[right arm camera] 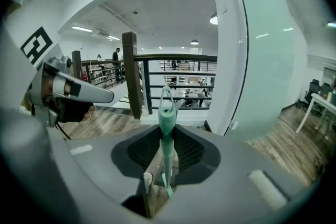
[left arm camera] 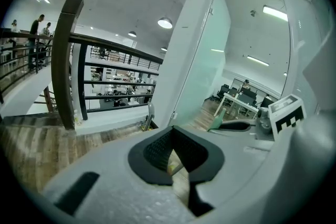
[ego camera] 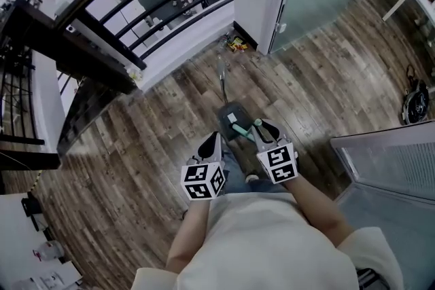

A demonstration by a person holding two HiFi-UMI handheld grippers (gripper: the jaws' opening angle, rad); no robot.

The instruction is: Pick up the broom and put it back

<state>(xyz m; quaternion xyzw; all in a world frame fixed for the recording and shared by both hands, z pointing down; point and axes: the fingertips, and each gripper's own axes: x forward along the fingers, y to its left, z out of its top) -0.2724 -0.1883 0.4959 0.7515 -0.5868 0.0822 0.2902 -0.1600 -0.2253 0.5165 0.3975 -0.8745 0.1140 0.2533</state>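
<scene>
I have my right gripper [ego camera: 266, 130] clamped on the broom [right arm camera: 166, 113], its green handle upright between the jaws, with the dustpan [ego camera: 233, 120] standing on the floor just to its left, ahead of my left gripper [ego camera: 212, 142], whose jaws are together and empty.

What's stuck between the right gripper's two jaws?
The broom's green handle, clamped between them; the right gripper view shows it.

Broom [right arm camera: 167, 115]: green handle w/ top loop, upright, in right hand-held gripper [right arm camera: 166, 139].
</scene>
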